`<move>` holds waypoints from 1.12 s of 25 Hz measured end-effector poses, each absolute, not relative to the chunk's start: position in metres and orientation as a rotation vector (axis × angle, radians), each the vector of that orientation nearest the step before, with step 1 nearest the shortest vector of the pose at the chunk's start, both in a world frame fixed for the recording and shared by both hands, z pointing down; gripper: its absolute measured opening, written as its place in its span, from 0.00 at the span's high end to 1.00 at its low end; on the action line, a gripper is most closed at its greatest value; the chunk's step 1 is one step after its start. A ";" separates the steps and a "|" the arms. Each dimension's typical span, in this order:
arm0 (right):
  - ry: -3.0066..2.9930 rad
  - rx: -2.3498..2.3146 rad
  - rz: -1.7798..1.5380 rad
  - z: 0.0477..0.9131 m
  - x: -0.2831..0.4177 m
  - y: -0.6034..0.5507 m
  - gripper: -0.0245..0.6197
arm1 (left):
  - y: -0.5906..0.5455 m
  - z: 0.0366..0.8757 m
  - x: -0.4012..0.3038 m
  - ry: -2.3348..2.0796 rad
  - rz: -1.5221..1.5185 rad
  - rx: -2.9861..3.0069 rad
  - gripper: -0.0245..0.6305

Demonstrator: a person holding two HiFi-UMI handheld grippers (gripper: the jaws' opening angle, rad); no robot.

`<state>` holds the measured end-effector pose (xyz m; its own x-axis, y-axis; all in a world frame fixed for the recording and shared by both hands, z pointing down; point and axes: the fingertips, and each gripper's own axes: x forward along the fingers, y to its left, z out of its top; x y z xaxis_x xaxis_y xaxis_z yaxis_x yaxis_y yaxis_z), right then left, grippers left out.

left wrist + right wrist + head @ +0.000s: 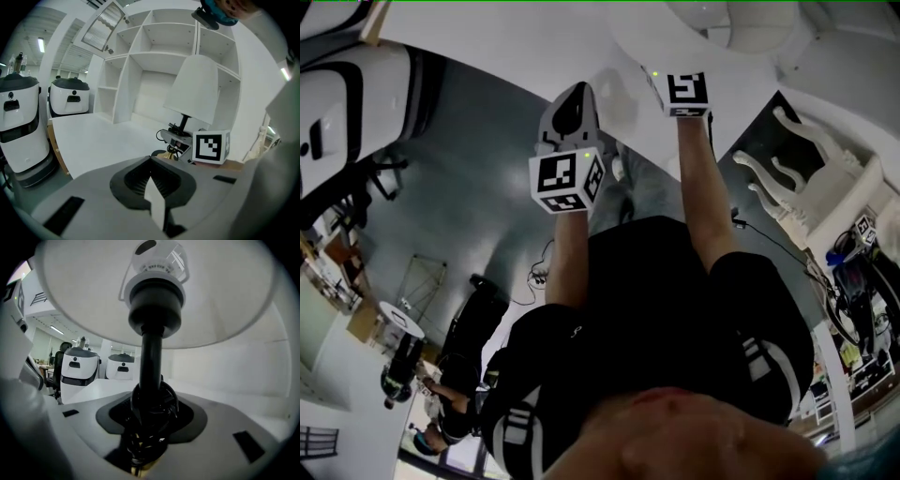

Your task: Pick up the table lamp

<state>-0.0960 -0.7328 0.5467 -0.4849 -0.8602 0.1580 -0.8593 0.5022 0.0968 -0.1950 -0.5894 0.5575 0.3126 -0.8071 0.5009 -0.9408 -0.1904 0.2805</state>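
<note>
Grips the lamp (193, 91) with the right gripper (150, 425). Clamps its jaws low on the black stem (151, 357), just where the black cord (159, 401) coils round it. Looks up from there past the black socket (154, 305) and the bulb (159, 258) into the underside of the white shade (229, 301). Points that gripper close to level, with the right forearm (705, 187) stretched straight out from the body and the marker cube (687, 94) at its far end.

Holds the left gripper (157, 204) clear of the lamp and off to its left, with the jaws together on nothing and the white tips meeting in a single wedge. Tilts it somewhat downward on a left forearm (567, 253) that reaches less far forward than the right.

Finds the lamp, in the left gripper view, standing at the right side of the white table (93, 136), in front of the open white shelves (159, 51). Shows only a sliver of the brass foot (165, 154) over the gripper's grey body, so cannot tell whether the foot rests on the table. Shows two white and black machines (70, 96) beyond the table's left edge.
</note>
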 end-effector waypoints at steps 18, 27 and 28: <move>-2.660 1.438 0.092 0.489 -0.098 -0.662 0.75 | -0.551 0.503 -0.201 -1.590 0.225 2.104 0.95; -2.715 1.451 0.027 0.421 -0.088 -0.589 0.75 | -0.501 0.463 -0.187 -1.587 0.176 2.178 0.95; -2.721 1.453 0.012 0.412 -0.086 -0.581 0.75 | -0.495 0.457 -0.184 -1.585 0.166 2.192 0.95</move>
<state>-0.0861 -0.5805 0.4124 -0.5550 -0.8301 0.0539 -0.8305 0.5566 0.0202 -0.1840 -0.4950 0.4573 0.3402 -0.8770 0.3392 -0.9284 -0.2559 0.2696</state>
